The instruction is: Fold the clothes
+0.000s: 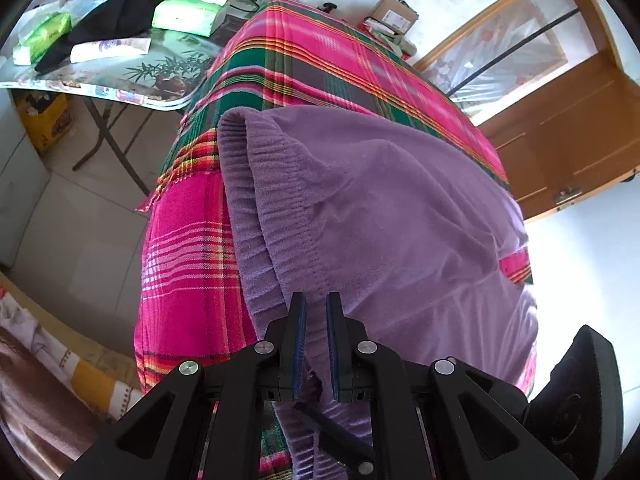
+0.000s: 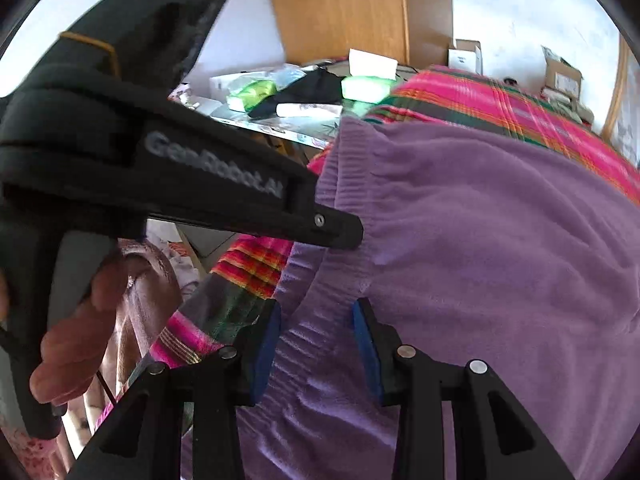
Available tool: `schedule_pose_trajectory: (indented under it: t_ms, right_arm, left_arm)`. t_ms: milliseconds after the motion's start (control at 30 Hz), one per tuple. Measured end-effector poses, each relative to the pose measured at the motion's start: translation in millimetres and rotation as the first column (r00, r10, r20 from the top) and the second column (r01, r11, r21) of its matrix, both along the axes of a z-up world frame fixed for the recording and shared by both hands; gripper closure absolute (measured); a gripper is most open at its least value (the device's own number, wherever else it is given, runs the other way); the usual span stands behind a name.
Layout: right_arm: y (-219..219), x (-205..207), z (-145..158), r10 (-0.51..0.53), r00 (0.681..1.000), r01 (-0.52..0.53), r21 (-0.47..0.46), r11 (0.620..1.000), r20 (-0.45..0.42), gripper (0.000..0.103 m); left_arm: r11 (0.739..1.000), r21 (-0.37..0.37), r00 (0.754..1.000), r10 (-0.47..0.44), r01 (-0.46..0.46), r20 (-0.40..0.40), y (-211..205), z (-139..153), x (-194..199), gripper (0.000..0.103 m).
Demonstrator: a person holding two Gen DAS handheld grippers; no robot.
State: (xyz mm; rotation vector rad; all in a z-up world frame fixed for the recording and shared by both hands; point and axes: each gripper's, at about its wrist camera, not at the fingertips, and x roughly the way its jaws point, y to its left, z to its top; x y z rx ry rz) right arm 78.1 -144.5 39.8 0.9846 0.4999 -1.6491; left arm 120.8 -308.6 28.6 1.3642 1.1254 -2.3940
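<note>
A purple knit sweater (image 1: 400,208) lies spread on a bed covered with a pink and green plaid cloth (image 1: 320,60). Its ribbed hem (image 1: 256,200) runs along the left side toward me. My left gripper (image 1: 316,312) is shut on that hem, with purple fabric pinched between its blue pads. In the right wrist view the sweater (image 2: 480,240) fills the frame, and the left gripper (image 2: 344,234) bites the hem just ahead. My right gripper (image 2: 316,320) stands half open over the ribbed hem (image 2: 320,344), close behind the left one. The fabric lies between its fingers without being pinched.
A glass-topped folding table (image 1: 168,60) with green packets, paper and a black cloth stands left of the bed. Cardboard boxes (image 1: 394,12) sit at the far end. A wooden door (image 1: 580,100) is on the right. A hand (image 2: 80,340) holds the left gripper's handle.
</note>
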Motion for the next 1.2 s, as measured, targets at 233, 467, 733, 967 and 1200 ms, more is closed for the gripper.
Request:
schedule_pose_trajectory:
  t_ms: [233, 467, 733, 967, 1200]
  right_arm:
    - [10, -3, 0, -0.048, 0.999, 0.049, -0.012, 0.999, 0.020, 0.076]
    - [13, -11, -1, -0.086, 0.995, 0.088, -0.046, 0.995, 0.042, 0.079]
    - [15, -12, 1, -0.065, 0.993, 0.077, -0.125, 0.989, 0.102, 0.080]
    - [15, -10, 4, -0.053, 0.991, 0.072, -0.159, 0.985, 0.123, 0.080]
    - [15, -8, 4, -0.047, 0.990, 0.070, -0.170, 0.983, 0.132, 0.080]
  left_arm:
    - [0.998, 0.039, 0.998, 0.059, -0.058, -0.031, -10, -2, 8, 0.093]
    - [0.996, 0.058, 0.997, 0.070, -0.068, -0.030, -6, -7, 7, 0.093]
    - [0.963, 0.257, 0.988, 0.107, -0.076, -0.108, -19, -18, 11, 0.059]
    - [0.951, 0.294, 0.987, 0.128, -0.094, -0.098, -24, -20, 5, 0.059]
    - [0.931, 0.334, 0.976, 0.189, -0.145, -0.103, -31, -24, 4, 0.077]
